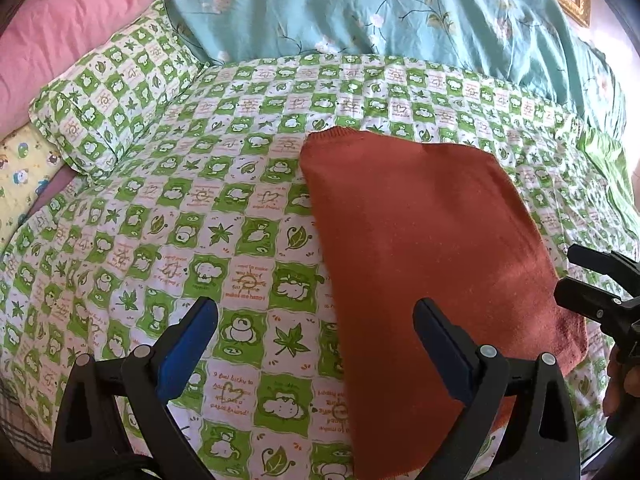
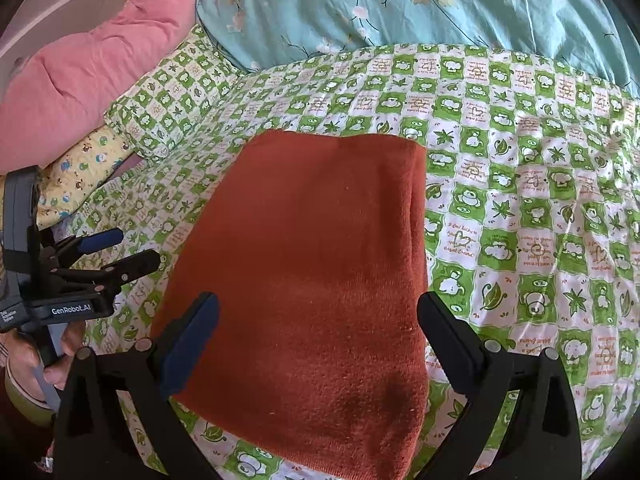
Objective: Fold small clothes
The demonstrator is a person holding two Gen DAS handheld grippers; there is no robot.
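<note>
A rust-orange knit garment [image 1: 432, 240] lies folded flat in a rectangle on the green-and-white checked bedsheet [image 1: 200, 208]; it fills the middle of the right wrist view [image 2: 316, 272]. My left gripper [image 1: 316, 320] is open and empty, above the garment's left edge. My right gripper [image 2: 318, 312] is open and empty, hovering over the garment's near half. The right gripper shows at the right edge of the left wrist view [image 1: 580, 276], and the left gripper shows at the left of the right wrist view [image 2: 132, 248]; both stand apart from the cloth.
A matching checked pillow [image 1: 112, 100] and a pink pillow [image 1: 60, 20] lie at the back left. A teal floral duvet [image 1: 400, 12] is bunched along the back. A yellow patterned cloth [image 1: 24, 176] sits at the far left.
</note>
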